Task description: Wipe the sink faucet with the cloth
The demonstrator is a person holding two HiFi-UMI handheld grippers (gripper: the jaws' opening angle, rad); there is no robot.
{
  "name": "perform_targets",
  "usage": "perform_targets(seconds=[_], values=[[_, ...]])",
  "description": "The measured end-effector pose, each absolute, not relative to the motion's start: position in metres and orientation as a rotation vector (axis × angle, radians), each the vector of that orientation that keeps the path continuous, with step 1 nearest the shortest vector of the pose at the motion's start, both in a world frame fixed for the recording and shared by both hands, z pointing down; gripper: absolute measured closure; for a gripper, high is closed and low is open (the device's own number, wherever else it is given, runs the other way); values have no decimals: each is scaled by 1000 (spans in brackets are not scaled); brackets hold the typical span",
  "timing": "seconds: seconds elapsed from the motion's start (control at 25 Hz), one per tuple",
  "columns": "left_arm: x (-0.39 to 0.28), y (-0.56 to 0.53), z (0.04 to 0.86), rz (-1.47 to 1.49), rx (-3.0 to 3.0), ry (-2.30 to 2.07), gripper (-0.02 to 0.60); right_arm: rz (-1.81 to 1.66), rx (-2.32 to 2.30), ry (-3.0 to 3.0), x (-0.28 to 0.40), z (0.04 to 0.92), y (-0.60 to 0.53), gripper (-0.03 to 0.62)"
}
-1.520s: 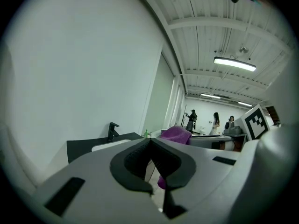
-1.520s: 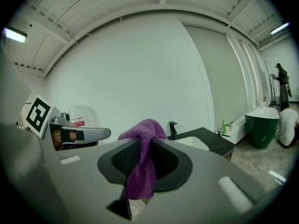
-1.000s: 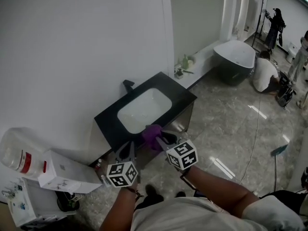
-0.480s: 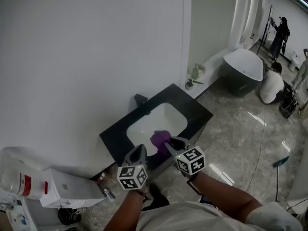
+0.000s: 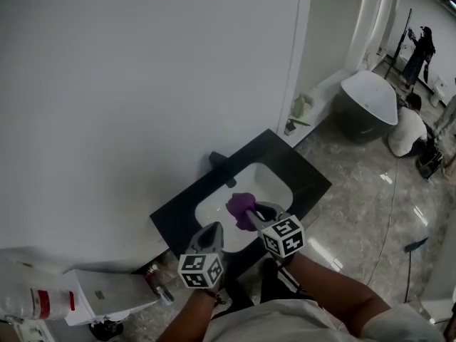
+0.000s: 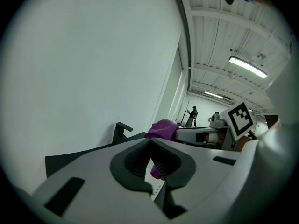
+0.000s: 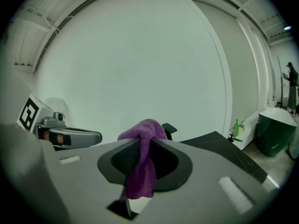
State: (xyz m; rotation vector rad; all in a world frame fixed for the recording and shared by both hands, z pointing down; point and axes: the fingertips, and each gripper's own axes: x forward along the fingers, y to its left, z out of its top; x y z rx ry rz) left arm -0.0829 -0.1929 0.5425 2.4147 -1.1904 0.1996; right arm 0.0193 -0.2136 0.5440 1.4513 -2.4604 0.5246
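A purple cloth [image 5: 242, 206] is bunched at the tip of my right gripper [image 5: 254, 212], which is shut on it above the white sink basin [image 5: 217, 205]. In the right gripper view the cloth [image 7: 142, 153] hangs down between the closed jaws. The black faucet [image 5: 217, 159] stands at the back of the black counter [image 5: 313, 180], against the wall, beyond the cloth and apart from it. It also shows as a dark angled spout [image 6: 120, 130] in the left gripper view. My left gripper [image 5: 211, 230] is shut and empty, over the counter's front edge, left of the right one.
A white wall runs behind the sink. A green bottle [image 5: 299, 107] stands on a ledge to the right. A dark freestanding tub [image 5: 367, 109] and people [image 5: 410, 130] are farther right on the marble floor. A white box [image 5: 107, 291] and a jug [image 5: 32, 301] sit at lower left.
The view has closed in on the sink. Both grippers moved forward, and the right one carried the cloth from the counter's front edge to above the basin.
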Motion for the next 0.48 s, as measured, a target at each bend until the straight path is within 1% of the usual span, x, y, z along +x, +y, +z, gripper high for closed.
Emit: perform_targets(seconds=[0.16,0.48], values=[[-85,-226,568,198,2361,-1246,577,425,1351,-2407,15,578,-279,523],[-87,-266,612,197,2237,-1327,577,255,1097,-2254,-25,682,-412,523]])
